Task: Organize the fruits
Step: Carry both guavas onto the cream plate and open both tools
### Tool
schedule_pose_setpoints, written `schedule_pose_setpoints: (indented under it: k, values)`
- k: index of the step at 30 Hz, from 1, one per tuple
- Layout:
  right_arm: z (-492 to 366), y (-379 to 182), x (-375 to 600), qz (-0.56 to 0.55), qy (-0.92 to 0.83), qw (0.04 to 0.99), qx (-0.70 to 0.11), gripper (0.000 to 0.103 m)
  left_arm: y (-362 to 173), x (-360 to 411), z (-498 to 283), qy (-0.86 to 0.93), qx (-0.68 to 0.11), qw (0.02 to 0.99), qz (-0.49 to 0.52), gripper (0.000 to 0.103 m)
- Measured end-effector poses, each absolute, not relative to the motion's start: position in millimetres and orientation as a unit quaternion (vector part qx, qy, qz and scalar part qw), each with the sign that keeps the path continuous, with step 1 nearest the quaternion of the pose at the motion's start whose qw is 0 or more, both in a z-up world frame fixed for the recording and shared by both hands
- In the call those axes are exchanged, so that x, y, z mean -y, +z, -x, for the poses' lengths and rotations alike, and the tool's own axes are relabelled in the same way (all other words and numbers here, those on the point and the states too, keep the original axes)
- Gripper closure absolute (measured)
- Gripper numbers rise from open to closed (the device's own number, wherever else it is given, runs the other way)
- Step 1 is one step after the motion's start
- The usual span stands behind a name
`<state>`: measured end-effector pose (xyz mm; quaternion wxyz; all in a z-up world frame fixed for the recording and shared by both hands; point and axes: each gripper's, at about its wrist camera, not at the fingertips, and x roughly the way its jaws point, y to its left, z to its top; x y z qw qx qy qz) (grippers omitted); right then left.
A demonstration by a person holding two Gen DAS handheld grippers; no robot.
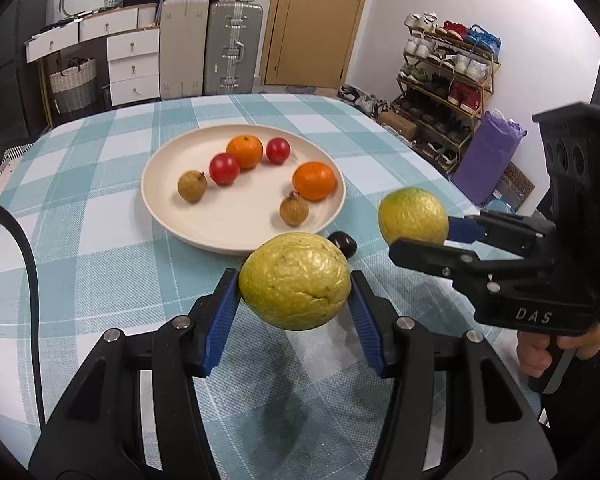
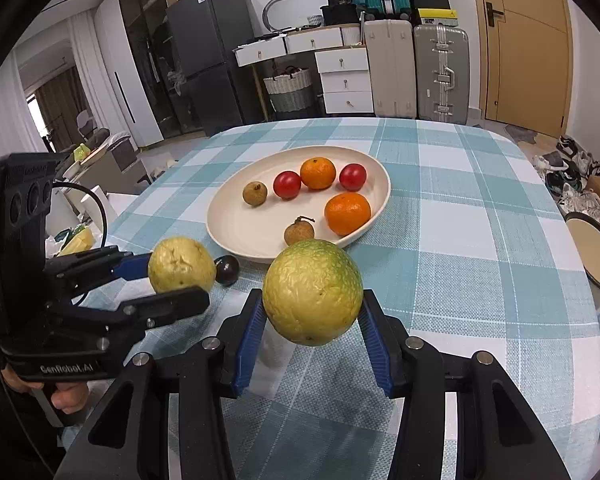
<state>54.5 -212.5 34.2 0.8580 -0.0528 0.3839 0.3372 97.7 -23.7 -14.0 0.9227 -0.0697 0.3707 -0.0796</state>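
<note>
My left gripper (image 1: 294, 286) is shut on a wrinkled yellow-green fruit (image 1: 295, 280) and holds it above the tablecloth, just short of the cream plate (image 1: 240, 236). My right gripper (image 2: 312, 308) is shut on a second yellow-green fruit (image 2: 313, 292), also in the air near the plate's front edge. Each gripper shows in the other's view: the right (image 1: 420, 236) with its fruit (image 1: 413, 216), the left (image 2: 168, 280) with its fruit (image 2: 181, 265). The plate (image 2: 236, 224) holds two oranges, two red fruits and two brown longans. A small dark round fruit (image 1: 344, 243) lies on the cloth beside the plate.
The round table has a teal and white checked cloth (image 1: 100, 264). Beyond it stand suitcases, white drawers and a shoe rack (image 1: 448, 92). A round stool (image 2: 594, 256) sits at the table's right edge. A black cable (image 1: 28, 280) runs along the left.
</note>
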Motion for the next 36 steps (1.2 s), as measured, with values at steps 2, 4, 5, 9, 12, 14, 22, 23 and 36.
schedule_pose_setpoints:
  k: [2,4,5,9,12,14,22,23,36]
  values:
    - [-54,36,211,0.05,0.339,0.859,-0.38,0.055,-9,19,-97,-0.073,-0.363,0.926,0.069,0.051]
    - [-55,38,209,0.047,0.342,0.859,-0.377,0.055,-4,11,-97,-0.067,-0.359,0.928,0.071,0.051]
    - [-55,40,206,0.049,0.342,0.859,-0.378,0.055,-2,8,-97,-0.064,-0.356,0.929,0.072,0.051]
    - [-59,45,198,0.053,0.343,0.859,-0.376,0.055,5,-5,-99,-0.053,-0.347,0.934,0.071,0.051]
    - [-63,49,193,0.051,0.345,0.86,-0.372,0.055,7,-14,-104,-0.049,-0.344,0.935,0.076,0.051]
    - [-66,50,189,0.049,0.346,0.86,-0.371,0.055,8,-18,-108,-0.044,-0.341,0.936,0.074,0.051]
    - [-83,51,171,0.05,0.346,0.859,-0.374,0.055,-2,-25,-132,-0.036,-0.347,0.935,0.066,0.051]
    - [-85,51,170,0.051,0.348,0.858,-0.375,0.055,-5,-26,-136,-0.035,-0.349,0.934,0.067,0.051]
    - [-119,41,138,0.061,0.358,0.848,-0.387,0.055,-15,-38,-173,-0.023,-0.363,0.93,0.061,0.051]
